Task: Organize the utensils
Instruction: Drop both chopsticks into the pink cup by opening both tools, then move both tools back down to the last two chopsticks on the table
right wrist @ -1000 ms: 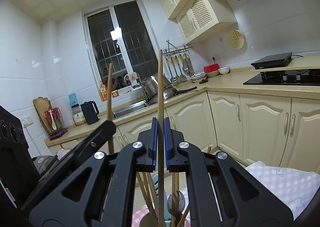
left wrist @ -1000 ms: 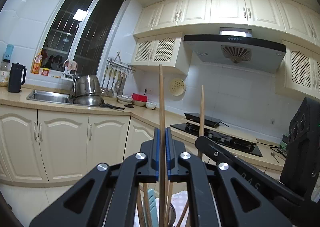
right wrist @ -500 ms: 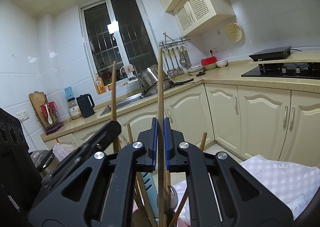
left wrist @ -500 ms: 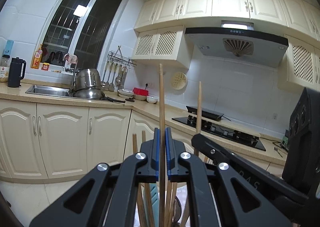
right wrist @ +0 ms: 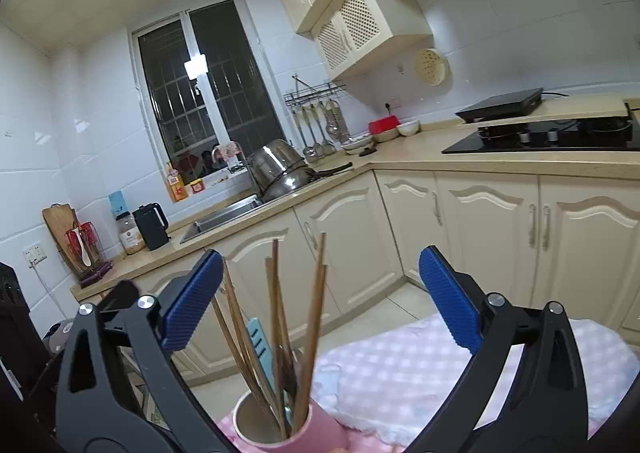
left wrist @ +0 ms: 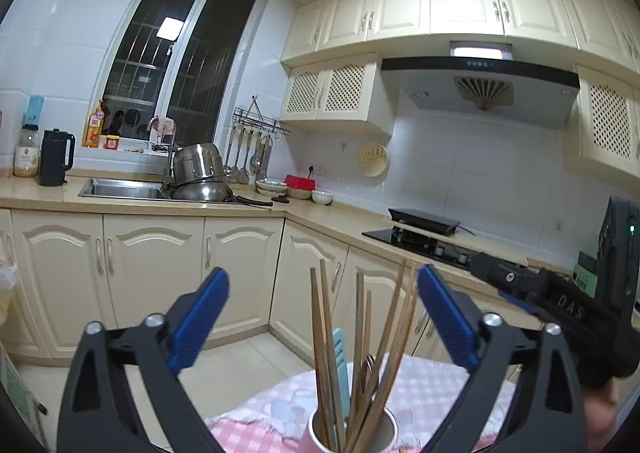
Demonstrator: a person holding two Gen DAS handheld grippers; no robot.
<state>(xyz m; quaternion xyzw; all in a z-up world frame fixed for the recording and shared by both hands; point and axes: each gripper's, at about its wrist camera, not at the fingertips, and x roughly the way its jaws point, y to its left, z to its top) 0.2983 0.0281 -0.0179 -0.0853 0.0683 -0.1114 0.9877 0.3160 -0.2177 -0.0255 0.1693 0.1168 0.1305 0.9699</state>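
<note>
Both chopsticks you had pinched a second ago are now released: each gripper's jaws stand wide apart, holding nothing. Chopsticks (left wrist: 362, 353) stand loosely fanned in the pink cup (right wrist: 276, 431), alongside a light blue utensil (right wrist: 260, 345) and a metal spoon, mostly hidden. Cup sits on the pink checked cloth (right wrist: 400, 369), between and just below your left gripper (left wrist: 320, 317) and right gripper (right wrist: 318, 293). Judging from this, the drop is done for these two. No loose utensils show on the cloth, though much of it is out of view, so what's left is unclear.
</note>
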